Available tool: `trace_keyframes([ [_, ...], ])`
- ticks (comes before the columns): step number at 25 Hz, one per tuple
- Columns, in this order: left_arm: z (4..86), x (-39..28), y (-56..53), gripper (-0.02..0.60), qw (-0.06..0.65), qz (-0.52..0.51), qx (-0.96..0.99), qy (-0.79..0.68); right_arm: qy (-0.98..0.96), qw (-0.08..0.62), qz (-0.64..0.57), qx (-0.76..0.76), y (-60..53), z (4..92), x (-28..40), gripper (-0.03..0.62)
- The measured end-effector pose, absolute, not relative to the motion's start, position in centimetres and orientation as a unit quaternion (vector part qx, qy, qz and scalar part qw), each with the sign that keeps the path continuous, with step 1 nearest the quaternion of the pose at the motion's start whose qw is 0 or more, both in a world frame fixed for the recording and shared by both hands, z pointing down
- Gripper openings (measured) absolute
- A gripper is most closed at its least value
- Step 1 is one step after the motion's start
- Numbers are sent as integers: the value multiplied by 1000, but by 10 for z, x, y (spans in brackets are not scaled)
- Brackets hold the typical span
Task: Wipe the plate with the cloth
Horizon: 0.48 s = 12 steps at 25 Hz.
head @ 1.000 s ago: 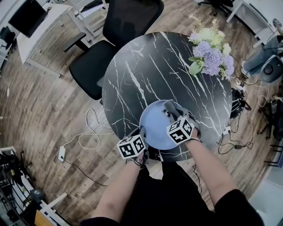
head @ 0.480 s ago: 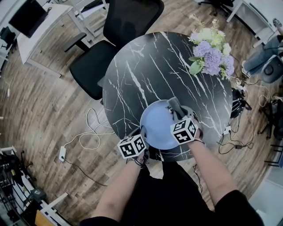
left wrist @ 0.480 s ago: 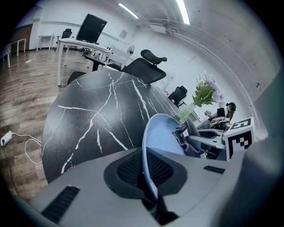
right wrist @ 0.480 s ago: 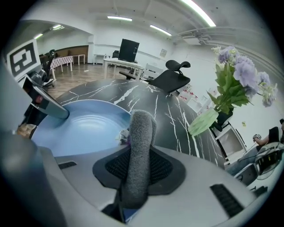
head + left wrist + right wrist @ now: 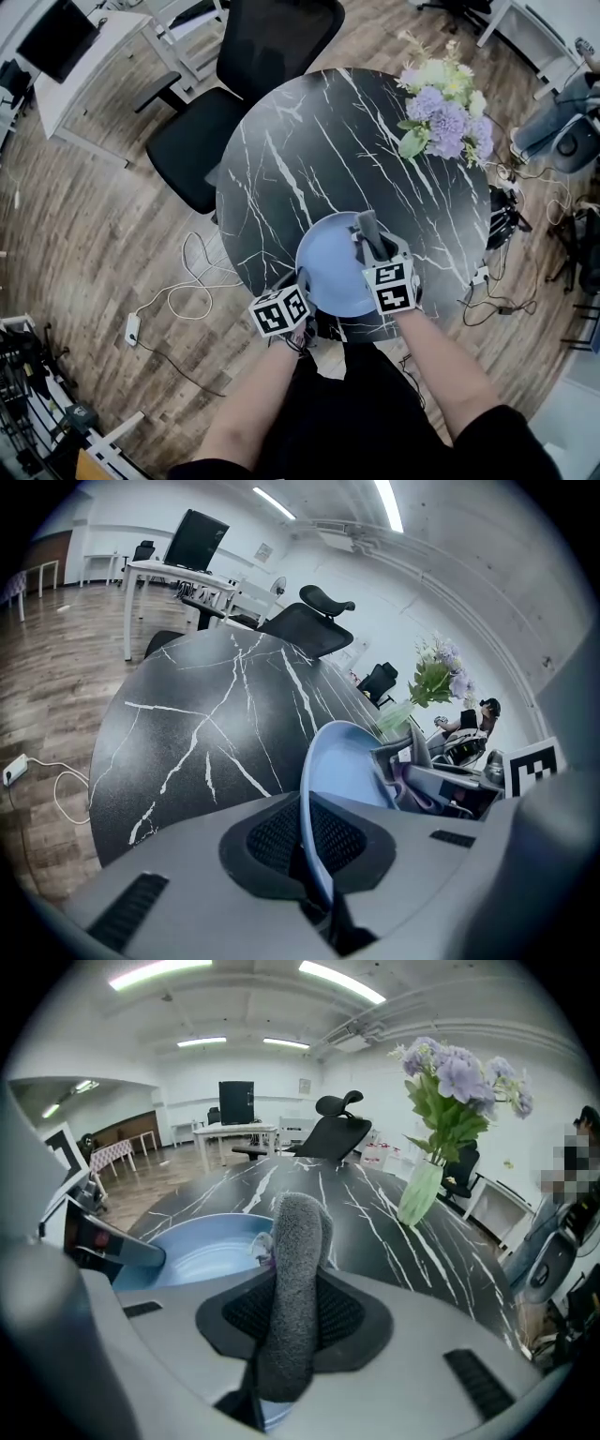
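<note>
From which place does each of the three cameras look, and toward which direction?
Head view: on the person's head, looking steeply down at the round black marbled table; both forearms and both grippers show.
Left gripper view: on the left gripper, looking across the table; its fingers pinch the pale blue round plate.
Right gripper view: on the right gripper, looking toward the purple flowers; its fingers clamp the grey fuzzy cloth.
Shared: both gripper views show the plate and the other gripper.
</note>
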<state>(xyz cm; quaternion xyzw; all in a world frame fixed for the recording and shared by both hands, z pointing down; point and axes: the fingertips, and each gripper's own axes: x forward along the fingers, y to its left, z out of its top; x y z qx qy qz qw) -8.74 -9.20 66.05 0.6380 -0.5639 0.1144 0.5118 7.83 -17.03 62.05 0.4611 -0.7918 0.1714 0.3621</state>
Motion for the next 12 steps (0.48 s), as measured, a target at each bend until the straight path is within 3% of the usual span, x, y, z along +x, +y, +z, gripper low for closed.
trace_keyframes([
  [12, 660, -87, -93, 31, 511, 113, 639, -563, -820, 358, 242, 375, -107, 639, 12, 109],
])
